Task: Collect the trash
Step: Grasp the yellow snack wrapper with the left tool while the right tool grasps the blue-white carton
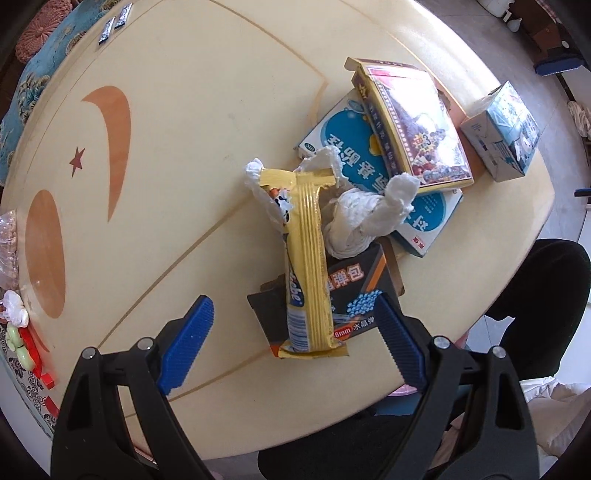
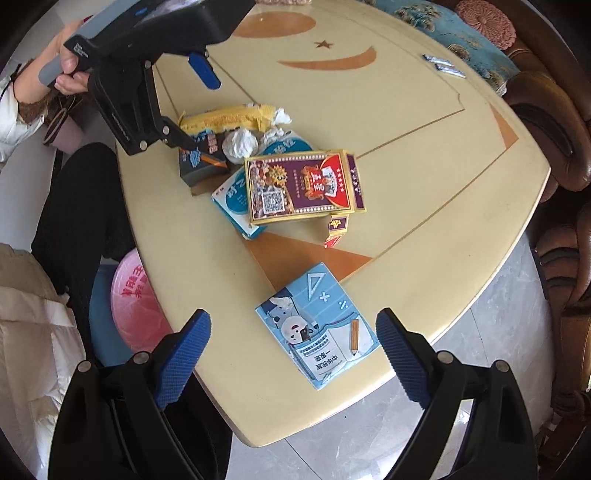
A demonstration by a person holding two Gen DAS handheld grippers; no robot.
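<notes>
A pile of trash lies on the cream table (image 1: 177,122). A yellow snack wrapper (image 1: 308,266) lies over a black box (image 1: 354,295), with crumpled white tissue (image 1: 364,216) beside it. Behind are a blue-white box (image 1: 347,147) and a purple-gold card box (image 1: 413,125). My left gripper (image 1: 295,339) is open, its blue pads either side of the wrapper and black box. My right gripper (image 2: 293,354) is open over a light blue box (image 2: 317,325) near the table edge. The left gripper also shows in the right wrist view (image 2: 195,107).
Two small dark sachets (image 1: 114,22) lie at the far table edge. A pink stool (image 2: 136,310) and the person's dark-clothed legs (image 2: 77,206) are beside the table. Brown chairs (image 2: 554,122) stand on the right. Small toys (image 1: 18,332) sit at the left.
</notes>
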